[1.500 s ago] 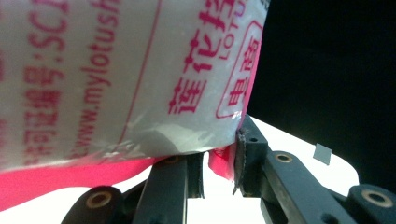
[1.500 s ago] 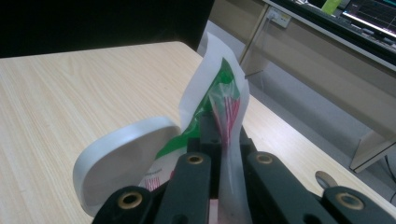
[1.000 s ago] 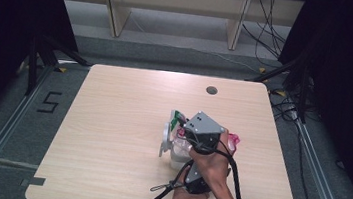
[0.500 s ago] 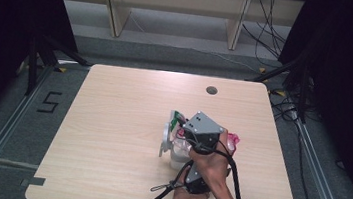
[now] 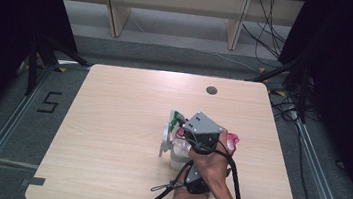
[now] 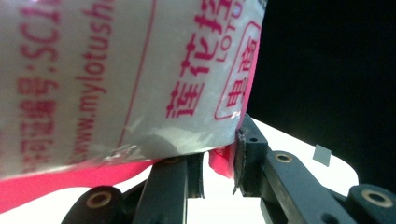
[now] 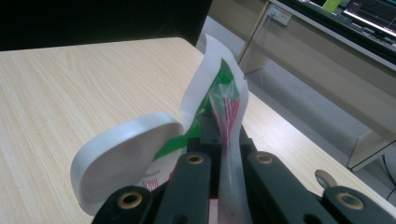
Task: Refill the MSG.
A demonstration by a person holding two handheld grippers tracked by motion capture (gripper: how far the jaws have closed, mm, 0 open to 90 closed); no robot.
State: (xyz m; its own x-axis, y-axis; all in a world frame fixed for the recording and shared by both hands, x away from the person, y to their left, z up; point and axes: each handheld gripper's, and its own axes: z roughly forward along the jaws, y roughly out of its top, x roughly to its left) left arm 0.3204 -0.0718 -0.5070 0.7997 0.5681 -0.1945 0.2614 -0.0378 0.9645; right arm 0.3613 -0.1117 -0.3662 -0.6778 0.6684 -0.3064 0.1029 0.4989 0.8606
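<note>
A white plastic bag with pink print [image 6: 116, 70] hangs across the left gripper view. My left gripper [image 6: 218, 161] is shut on the bag's pink lower edge. My right gripper [image 7: 219, 135] is shut on a thin white, green and red packet [image 7: 224, 93], which stands upright above its jaws. In the high view the right gripper [image 5: 184, 125], with its grey plate, reaches over a white tub [image 5: 178, 155] whose round lid [image 5: 165, 137] stands open to the left. A pink bag [image 5: 232, 142] shows right of the hand. The left hand [image 5: 186, 198] sits low, under the right one.
The pale wooden table [image 5: 111, 122] has a small round hole [image 5: 211, 90] near its far edge. Black cables [image 5: 164, 188] trail off the front edge. Wooden shelving [image 5: 174, 8] stands beyond the table, with dark stands and floor cables at both sides.
</note>
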